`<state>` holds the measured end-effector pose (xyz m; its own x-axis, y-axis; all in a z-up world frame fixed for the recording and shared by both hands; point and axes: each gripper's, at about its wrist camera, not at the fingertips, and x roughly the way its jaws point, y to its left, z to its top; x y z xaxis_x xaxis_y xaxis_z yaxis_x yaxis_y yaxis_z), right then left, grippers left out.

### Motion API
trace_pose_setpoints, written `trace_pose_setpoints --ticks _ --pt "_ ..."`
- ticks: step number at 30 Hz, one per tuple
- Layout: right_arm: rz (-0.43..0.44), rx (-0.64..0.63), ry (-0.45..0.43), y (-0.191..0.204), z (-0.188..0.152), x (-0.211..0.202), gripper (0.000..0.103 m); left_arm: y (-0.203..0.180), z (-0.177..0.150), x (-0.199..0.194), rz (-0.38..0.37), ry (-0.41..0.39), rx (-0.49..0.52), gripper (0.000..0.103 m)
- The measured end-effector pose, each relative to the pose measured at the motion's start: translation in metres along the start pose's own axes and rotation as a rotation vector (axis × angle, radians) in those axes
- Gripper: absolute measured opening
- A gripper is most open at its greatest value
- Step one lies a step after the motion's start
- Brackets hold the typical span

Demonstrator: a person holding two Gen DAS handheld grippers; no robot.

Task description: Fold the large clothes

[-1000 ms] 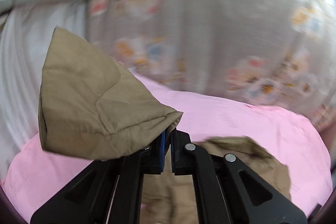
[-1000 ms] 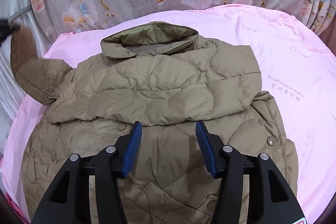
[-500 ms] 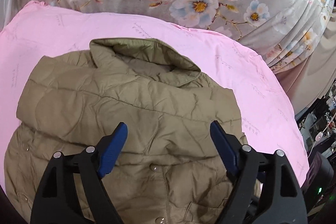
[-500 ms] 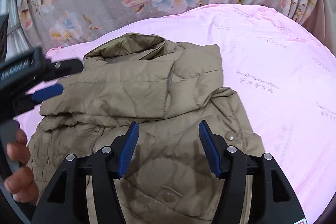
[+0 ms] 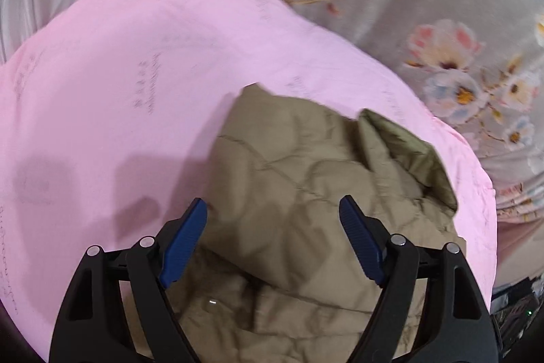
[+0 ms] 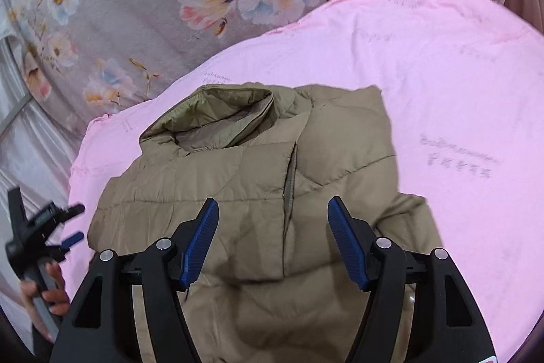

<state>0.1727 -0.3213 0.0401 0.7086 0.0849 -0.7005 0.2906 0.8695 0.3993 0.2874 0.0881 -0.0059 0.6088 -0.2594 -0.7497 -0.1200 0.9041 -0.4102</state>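
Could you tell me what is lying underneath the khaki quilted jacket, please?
The jacket lies on a pink sheet, which shows all around it. Both sleeves are folded across its front. What the sheet itself covers, and anything beneath the jacket's body, is hidden.

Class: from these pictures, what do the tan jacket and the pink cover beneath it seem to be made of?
Tan quilted jacket: probably padded synthetic shell, matte with slight sheen; stitched puffy panels and metal-looking snaps.
Pink printed cover: soft matte woven or knit cloth, perhaps cotton; it wrinkles gently.
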Motion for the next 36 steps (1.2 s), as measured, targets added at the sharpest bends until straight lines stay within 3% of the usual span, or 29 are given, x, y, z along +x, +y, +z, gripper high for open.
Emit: trace_pose_setpoints --ticks 5,10,12,14,17,18,19,20,21,22,25,28,31,33,36 --pt "0.01 0.046 0.05 -0.004 -0.002 0.026 0.066 0.043 -0.007 -0.006 -0.184 0.056 -0.208 0.075" --pt "0.003 0.009 0.05 0.001 -0.008 0.035 0.066 0.051 -0.007 0.011 -0.264 0.126 -0.294 0.075" --pt "0.0 0.012 0.046 0.001 -0.008 0.036 0.064 0.053 -0.008 0.017 -0.335 0.161 -0.339 0.074" --pt "-0.004 0.011 0.044 0.002 -0.008 0.036 0.06 0.053 -0.009 0.016 -0.35 0.165 -0.353 0.074" --pt "0.002 0.007 0.051 0.003 -0.008 0.039 0.044 0.052 -0.007 0.018 -0.346 0.161 -0.352 0.074" --pt "0.008 0.009 0.058 0.004 -0.008 0.041 0.036 0.051 -0.005 0.02 -0.333 0.159 -0.358 0.067" --pt "0.009 0.012 0.067 0.005 -0.008 0.045 0.022 0.05 -0.003 0.021 -0.314 0.153 -0.351 0.051" --pt "0.007 0.011 0.072 0.006 -0.007 0.047 0.015 0.045 0.001 0.023 -0.267 0.148 -0.318 0.036" --pt "0.011 0.008 0.067 0.007 -0.005 0.047 0.012 0.043 0.003 0.023 -0.217 0.15 -0.289 0.013" --pt "0.026 0.01 0.051 0.009 -0.001 0.041 0.009 0.038 0.005 0.02 -0.182 0.143 -0.257 0.009" --pt "0.05 -0.037 -0.076 0.022 0.01 -0.005 0.007 0.019 0.003 -0.008 -0.133 0.084 -0.152 0.005" --pt "-0.04 -0.18 -0.143 0.038 0.003 -0.032 0.006 -0.005 -0.015 -0.02 -0.025 0.027 0.009 0.004" --pt "-0.15 -0.221 -0.032 0.026 -0.015 0.003 0.006 -0.007 -0.032 0.004 0.065 0.054 0.06 0.004" --pt "-0.147 -0.185 0.031 0.01 -0.026 0.024 0.006 -0.005 -0.042 0.016 0.095 0.054 0.074 0.004" --pt "-0.154 -0.199 0.039 0.006 -0.034 0.033 0.007 -0.009 -0.046 0.019 0.13 0.027 0.118 0.004"
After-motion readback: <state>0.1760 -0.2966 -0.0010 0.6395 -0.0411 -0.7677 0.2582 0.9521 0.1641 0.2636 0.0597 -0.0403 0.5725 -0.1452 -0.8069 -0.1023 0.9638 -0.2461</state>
